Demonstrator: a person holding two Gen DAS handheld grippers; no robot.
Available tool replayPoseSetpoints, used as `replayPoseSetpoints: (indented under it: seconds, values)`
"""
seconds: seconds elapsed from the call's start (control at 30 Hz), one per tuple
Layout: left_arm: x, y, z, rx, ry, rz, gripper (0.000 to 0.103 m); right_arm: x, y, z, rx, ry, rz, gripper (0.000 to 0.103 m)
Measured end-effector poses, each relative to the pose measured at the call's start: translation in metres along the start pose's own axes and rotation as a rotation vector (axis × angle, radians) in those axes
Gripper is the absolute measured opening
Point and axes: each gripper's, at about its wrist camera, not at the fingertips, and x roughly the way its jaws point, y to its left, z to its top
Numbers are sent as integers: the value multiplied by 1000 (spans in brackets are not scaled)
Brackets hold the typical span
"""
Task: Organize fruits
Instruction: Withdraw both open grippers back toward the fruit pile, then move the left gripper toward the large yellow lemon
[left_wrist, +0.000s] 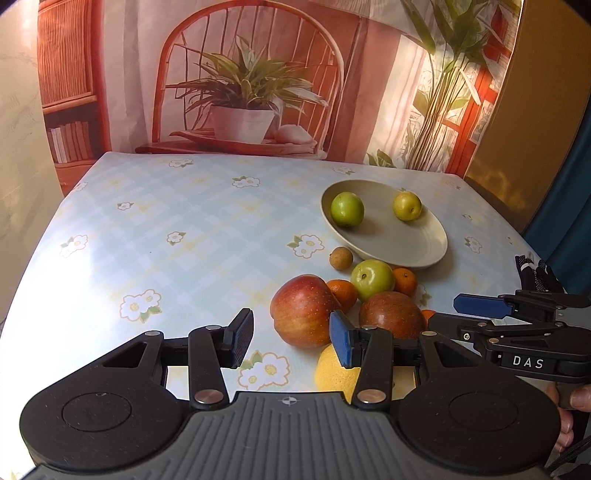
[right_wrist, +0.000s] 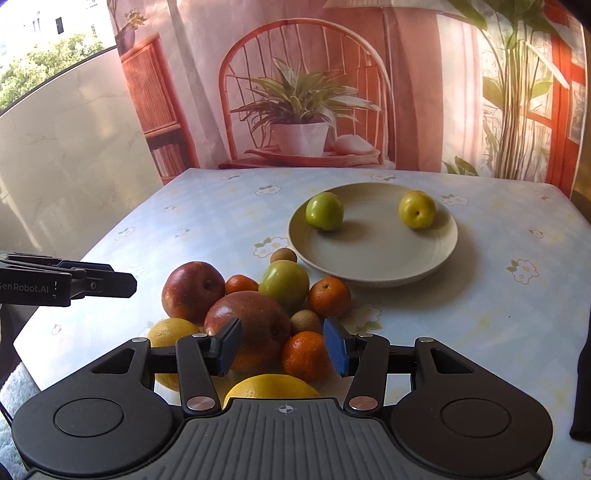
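While the left tongs (left_wrist: 291, 338) hang parted with nothing between their pads, the left wrist view shows the fruit heap just ahead and to their right on the desk (left_wrist: 166, 229). A red apple (left_wrist: 303, 310) lies beyond the blue pad, a second, darker apple (left_wrist: 391, 314) past it to the right, and a lemon (left_wrist: 334, 371) sits under that same finger. Further ahead are a green apple (left_wrist: 371, 278), two small oranges, a small brown fruit (left_wrist: 340, 257), then the plate (left_wrist: 413, 251) with two green fruits already on it. The right tongs (left_wrist: 458, 314) reach in from the right edge.

From the right wrist view, the right tongs (right_wrist: 282, 347) are likewise released and empty, poised over the heap: the dark red apple (right_wrist: 255, 325) and an orange (right_wrist: 304, 354) show between the pads, a lemon (right_wrist: 271, 386) just below, a kiwi-like fruit (right_wrist: 304, 321) beyond. The plate (right_wrist: 439, 254) lies ahead, slightly right.

The apples look heavy, firm and waxy, so I judge a grip across the widest middle safest, since pads placed off centre could slide. The oranges seem lighter with grippier, slightly yielding skin; moderate pressure should do. Pulling one piece may set its neighbours rolling.
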Motion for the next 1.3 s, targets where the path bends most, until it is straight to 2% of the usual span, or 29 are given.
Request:
replayPoseSetpoints:
  seconds: [0.23,0.43,0.73,1.03,1.3]
  values:
    - [-14,14,-11,-9,-36,43,48,-4,19,-3,-23,1,32,46]
    - [-20,21,-16,-33,-53,40,48,-5,39,-7,-62,28,57,46]
    - [-17,27,-27,-46,-42,22,48,6,60,-13,-105,99,88,46]
    - [-16,41,-32,-103,-33,3,48,25,71,-14,-116,165,100,46]
    - [0,37,-23,-122,-15,-67,48,32,70,-17,-127,175,105,45]
